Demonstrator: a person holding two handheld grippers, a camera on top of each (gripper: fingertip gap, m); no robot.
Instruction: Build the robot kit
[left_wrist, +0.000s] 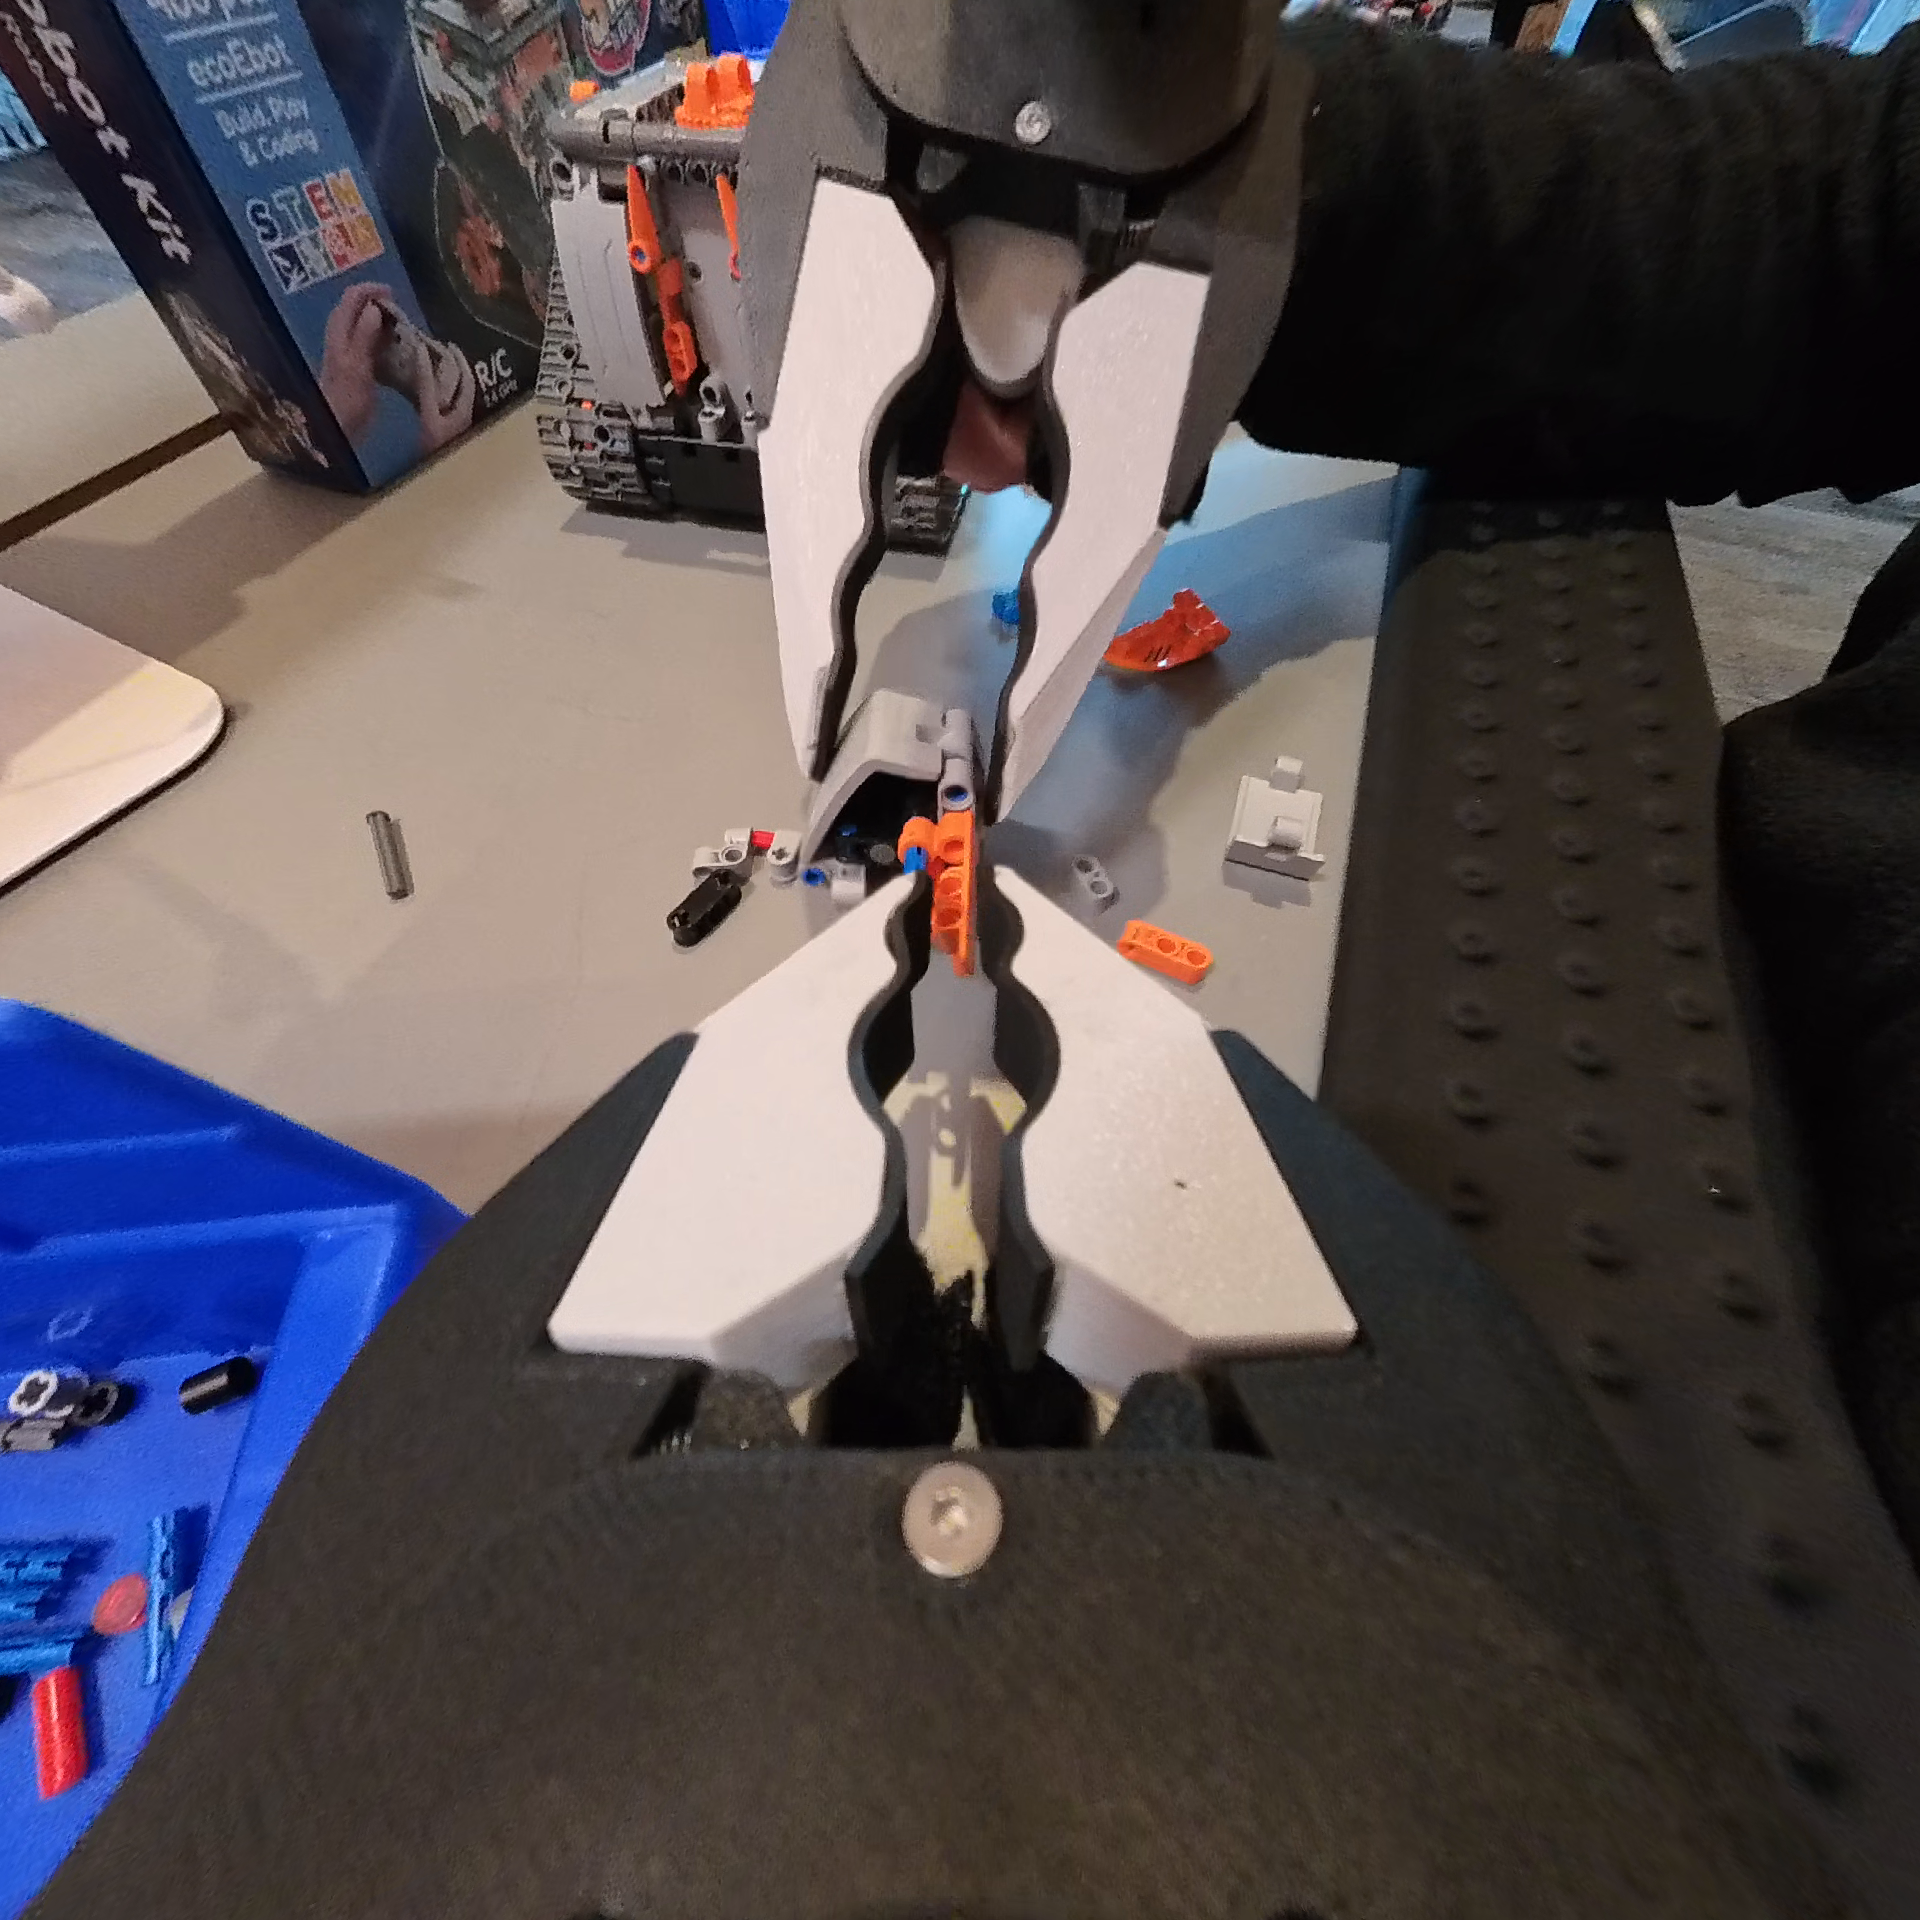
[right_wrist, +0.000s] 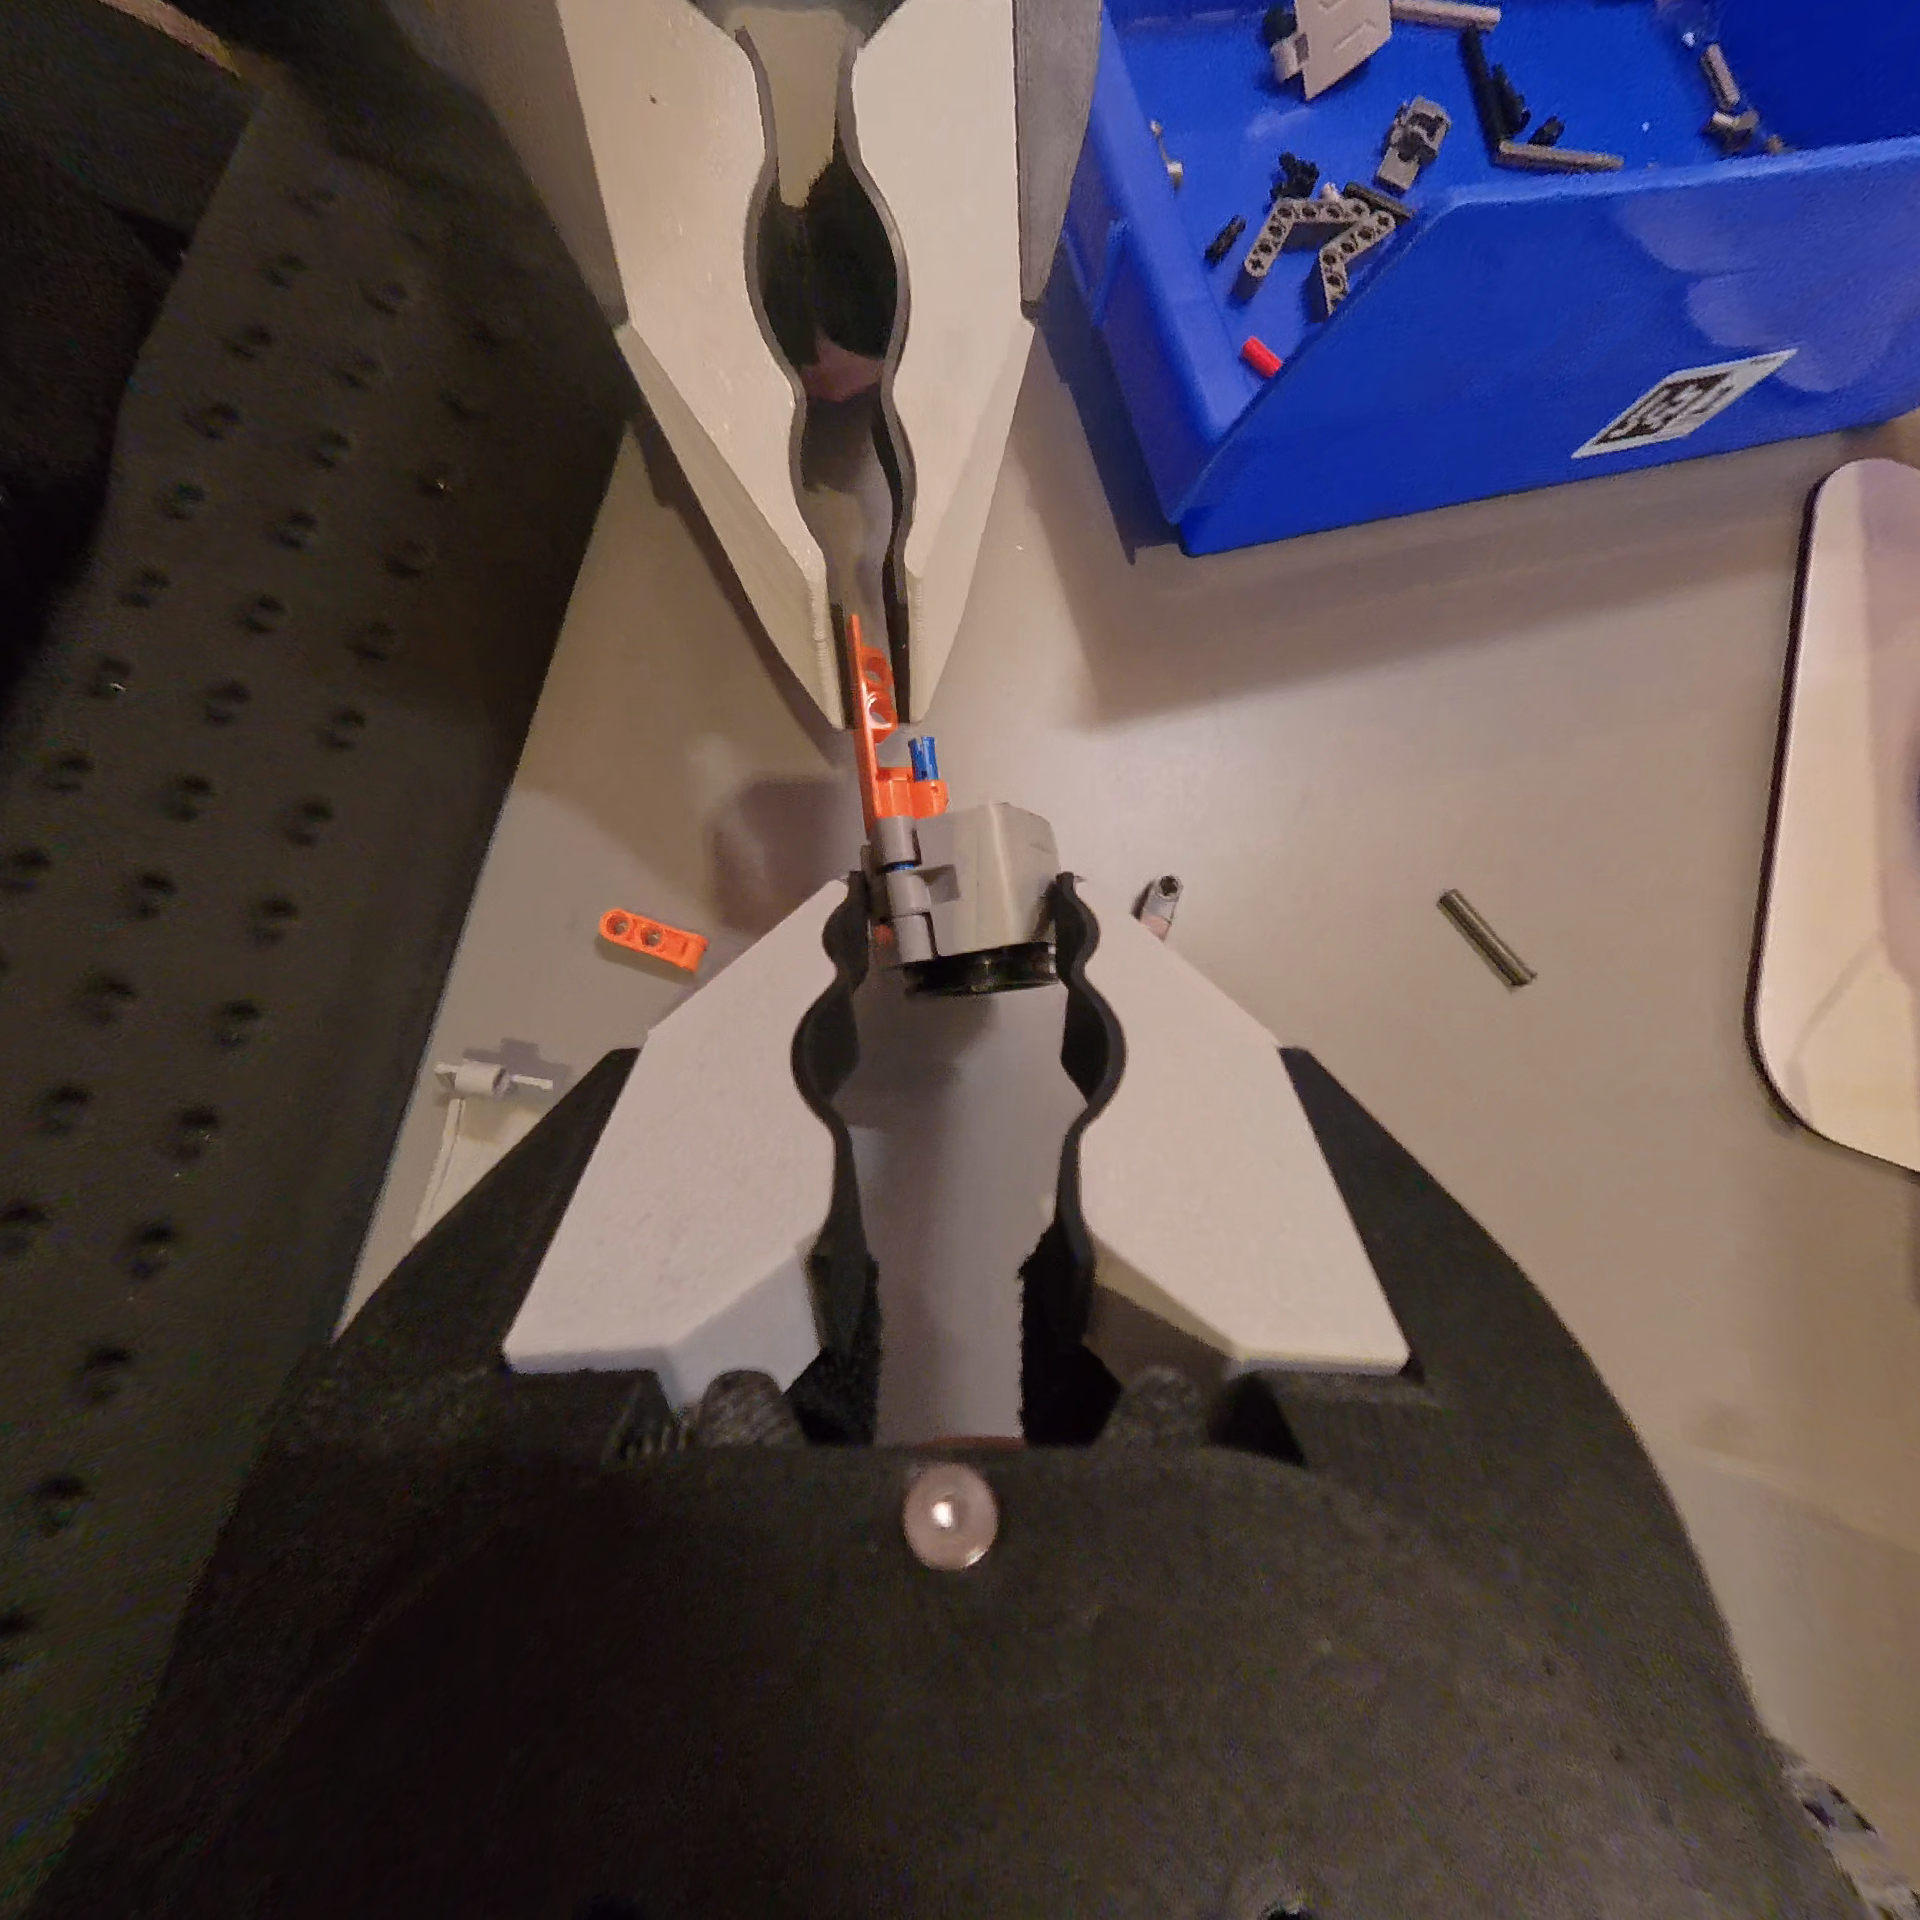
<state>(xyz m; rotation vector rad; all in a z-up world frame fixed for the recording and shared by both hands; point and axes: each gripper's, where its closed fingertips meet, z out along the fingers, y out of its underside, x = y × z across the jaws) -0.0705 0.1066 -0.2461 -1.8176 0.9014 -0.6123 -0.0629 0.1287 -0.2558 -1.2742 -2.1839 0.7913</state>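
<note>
In the left wrist view, the left gripper (left_wrist: 954, 914) has its jaws drawn narrow around a thin orange plastic beam with a row of holes (left_wrist: 953, 902), whose long axis runs straight out along the fingers. Directly ahead, tip to tip, the right gripper (left_wrist: 906, 769) comes down from the far side, pinching a chunky grey plastic block with a black underside (left_wrist: 885, 758) to which the beam is joined. Loose bits lie on the grey tabletop (left_wrist: 416, 644) either side of the jaws: a short orange link (left_wrist: 1165, 950) to the right, a black connector (left_wrist: 703, 906) and a dark metal pin (left_wrist: 390, 854) to the left. In the right wrist view, the right gripper (right_wrist: 961, 914) holds the grey block (right_wrist: 977, 883) at its fingertips, jaws moderately apart to fit its width, while the orange beam (right_wrist: 871, 717) rises ahead into the left gripper's (right_wrist: 871, 707) closed tips. A blue plastic parts bin (right_wrist: 1507, 343) sits beyond, to the right.
</note>
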